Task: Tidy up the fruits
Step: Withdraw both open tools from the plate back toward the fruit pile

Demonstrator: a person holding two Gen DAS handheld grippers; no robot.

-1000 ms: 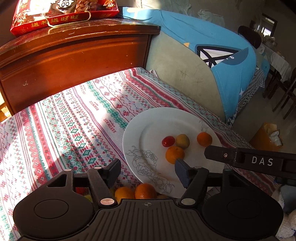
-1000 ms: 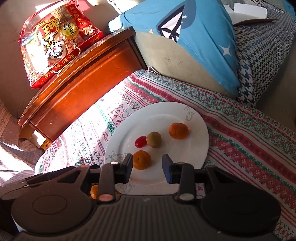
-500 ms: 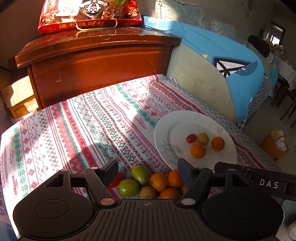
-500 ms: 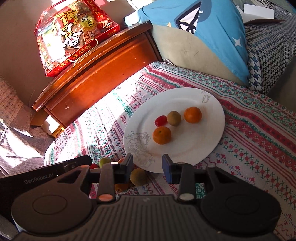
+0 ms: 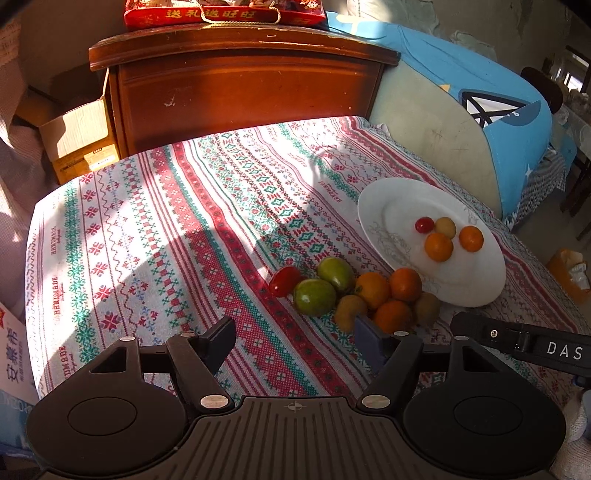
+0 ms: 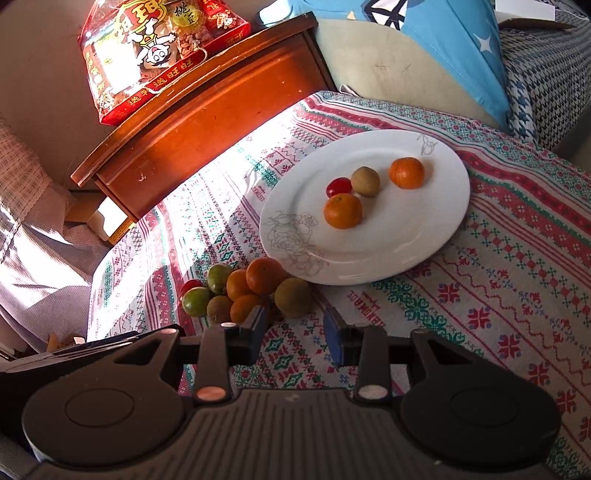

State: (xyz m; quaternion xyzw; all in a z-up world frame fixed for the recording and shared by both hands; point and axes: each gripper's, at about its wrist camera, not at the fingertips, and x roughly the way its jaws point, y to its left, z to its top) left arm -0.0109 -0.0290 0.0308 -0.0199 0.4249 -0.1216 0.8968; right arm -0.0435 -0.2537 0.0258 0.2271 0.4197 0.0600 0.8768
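My left gripper (image 5: 293, 341) gapes wide and empty; the fruit pile (image 5: 351, 293) lies just past its right fingertip. My right gripper (image 6: 293, 328), narrower, holds nothing.

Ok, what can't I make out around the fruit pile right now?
Right wrist view: nearest orange's lower side, behind a finger of the right claw.
Right wrist view: most of the cherry tomato, behind the green fruits.
Left wrist view: red snack bag, cut by the top edge.
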